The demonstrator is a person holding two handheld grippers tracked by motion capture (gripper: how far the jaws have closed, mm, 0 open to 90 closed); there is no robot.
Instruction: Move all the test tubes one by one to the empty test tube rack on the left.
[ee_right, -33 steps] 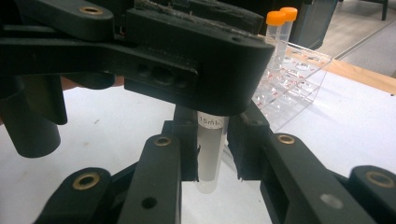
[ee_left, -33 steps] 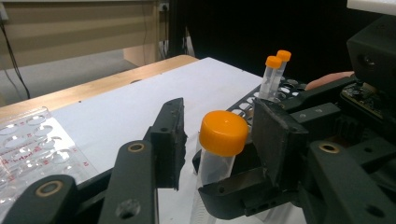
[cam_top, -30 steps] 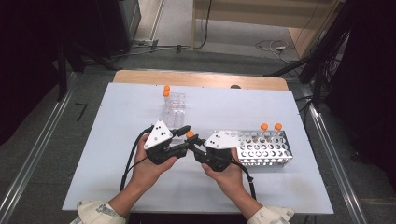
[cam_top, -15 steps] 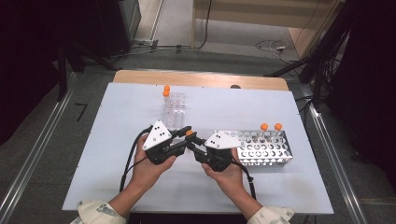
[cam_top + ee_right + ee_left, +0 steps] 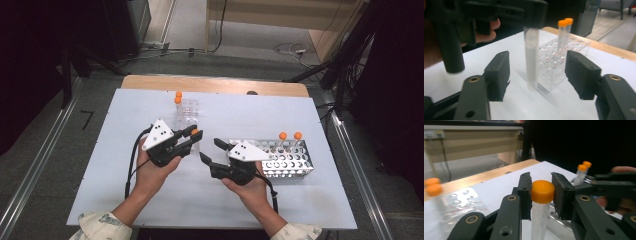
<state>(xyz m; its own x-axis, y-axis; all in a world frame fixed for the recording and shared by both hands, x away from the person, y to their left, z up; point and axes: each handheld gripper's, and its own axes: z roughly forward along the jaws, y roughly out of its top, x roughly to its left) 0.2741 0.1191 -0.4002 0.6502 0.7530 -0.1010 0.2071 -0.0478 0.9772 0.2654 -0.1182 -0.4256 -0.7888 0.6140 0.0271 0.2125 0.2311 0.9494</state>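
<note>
1. Between the pads of your left gripper [image 5: 541, 195] sat the orange cap of a clear tube [image 5: 541, 202]; the jaws were clamped on that cap from both sides, and the tube hung down below them.
2. Your right gripper [image 5: 537, 75] had just been opening: its jaws stood wide apart, with the same tube [image 5: 531, 57] upright in the gap between them and neither pad touching it.
3. From above, your left gripper [image 5: 192, 140] held the tube clear of the white table [image 5: 125, 190], just beyond the tips of your right gripper [image 5: 212, 150].
4. Ahead of your left gripper stood a clear plastic rack [image 5: 187, 112] with two orange-capped tubes [image 5: 177, 97] at its far corner.
5. Behind your right hand [image 5: 250, 187], just beside it, lay a metal rack [image 5: 292, 160] carrying two more capped tubes [image 5: 290, 136].
</note>
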